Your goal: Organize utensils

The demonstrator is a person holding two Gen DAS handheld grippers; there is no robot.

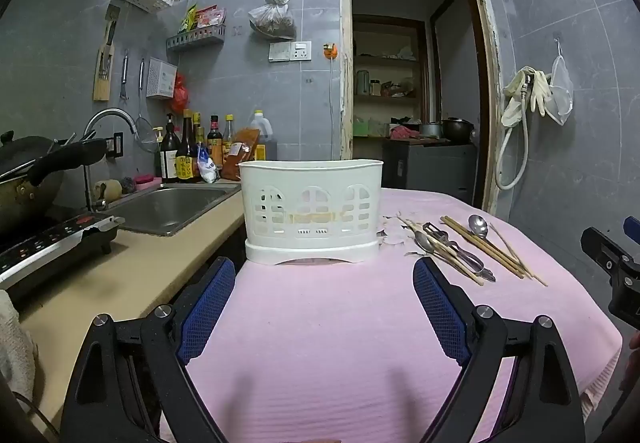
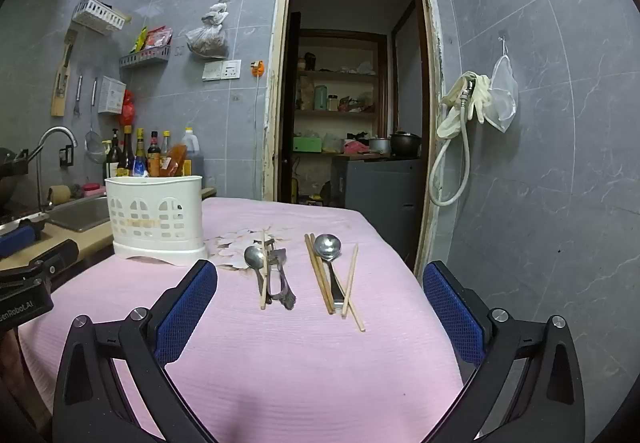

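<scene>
Utensils [image 2: 304,275] lay loose on the pink table [image 2: 280,363] beside the white caddy [image 1: 312,211] (interior hidden); left claw [image 1: 324,279] and right claw [image 2: 320,279] gaped wide, empty.

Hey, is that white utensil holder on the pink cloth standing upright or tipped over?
Upright. The white utensil holder sits flat on its base on the pink cloth, rim level and opening facing up.

White slotted caddy [image 2: 154,221] on pink cloth [image 2: 304,363] (flower print near the caddy).
</scene>
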